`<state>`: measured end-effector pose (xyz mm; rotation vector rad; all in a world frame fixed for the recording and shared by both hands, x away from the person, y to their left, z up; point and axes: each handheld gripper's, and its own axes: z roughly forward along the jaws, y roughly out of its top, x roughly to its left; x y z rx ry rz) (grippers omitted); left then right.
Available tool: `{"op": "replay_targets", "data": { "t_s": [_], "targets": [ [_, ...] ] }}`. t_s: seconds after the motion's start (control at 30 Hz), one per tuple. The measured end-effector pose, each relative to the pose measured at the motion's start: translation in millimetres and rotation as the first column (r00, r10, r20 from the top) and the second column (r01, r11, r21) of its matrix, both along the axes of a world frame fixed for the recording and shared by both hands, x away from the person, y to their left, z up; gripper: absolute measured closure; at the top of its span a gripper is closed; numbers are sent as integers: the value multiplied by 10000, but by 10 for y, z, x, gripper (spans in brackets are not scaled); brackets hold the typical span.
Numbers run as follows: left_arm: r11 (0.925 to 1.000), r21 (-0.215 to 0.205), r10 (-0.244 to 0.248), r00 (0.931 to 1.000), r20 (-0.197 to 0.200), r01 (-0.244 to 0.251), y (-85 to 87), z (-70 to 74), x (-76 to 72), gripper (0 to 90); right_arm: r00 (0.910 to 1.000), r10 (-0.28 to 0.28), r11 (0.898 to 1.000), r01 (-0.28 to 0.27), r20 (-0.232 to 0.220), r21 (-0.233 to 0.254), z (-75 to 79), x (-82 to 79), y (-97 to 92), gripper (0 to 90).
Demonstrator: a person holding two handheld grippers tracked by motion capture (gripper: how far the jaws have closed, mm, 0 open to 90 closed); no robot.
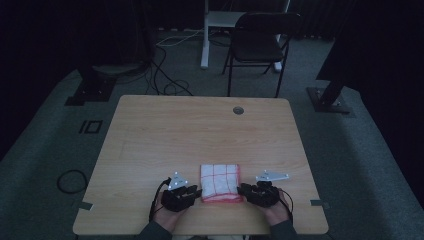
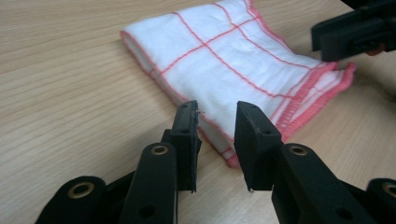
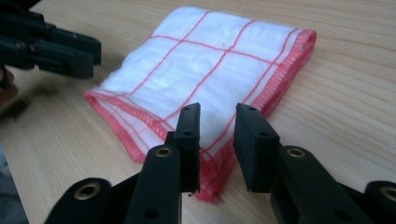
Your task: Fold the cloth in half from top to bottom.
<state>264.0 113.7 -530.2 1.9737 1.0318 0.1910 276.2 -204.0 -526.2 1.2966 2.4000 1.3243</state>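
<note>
**Two claws parted at the folded cloth**

Both claws stand parted, pads pressing nothing, as far as I can see. Left gripper (image 2: 215,126): jaws apart over the cloth's near corner, nothing pinched. Right gripper (image 3: 217,128): jaws apart over the red-hemmed edge, likewise unpinched. From the high view I note the left gripper (image 1: 195,191) just beside the cloth's left side and the right gripper (image 1: 241,189) at its right. White cloth (image 1: 220,183) with red grid lines lies folded flat on the wooden table (image 1: 200,130), near the front edge, between my two hands.
</note>
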Motion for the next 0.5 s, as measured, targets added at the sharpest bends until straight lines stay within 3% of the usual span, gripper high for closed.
{"op": "replay_targets", "data": {
  "t_s": [0.17, 0.23, 0.5],
  "targets": [
    [9995, -26, 306, 9995, 65, -306, 101, 8, 27, 697, 9998, -204, 9993, 206, 87, -303, -18, -51, -47, 667],
    [9991, -11, 431, 9990, 106, -430, 143, 22, 35, 695, 9983, -520, 9980, 530, 274, -350, -11, -56, -95, 651],
    [9966, -78, 828, 9960, 329, -826, 276, 76, 58, 684, 9861, -1585, 9873, 1588, 508, -26, -36, -30, -311, 641]
  ]
}}
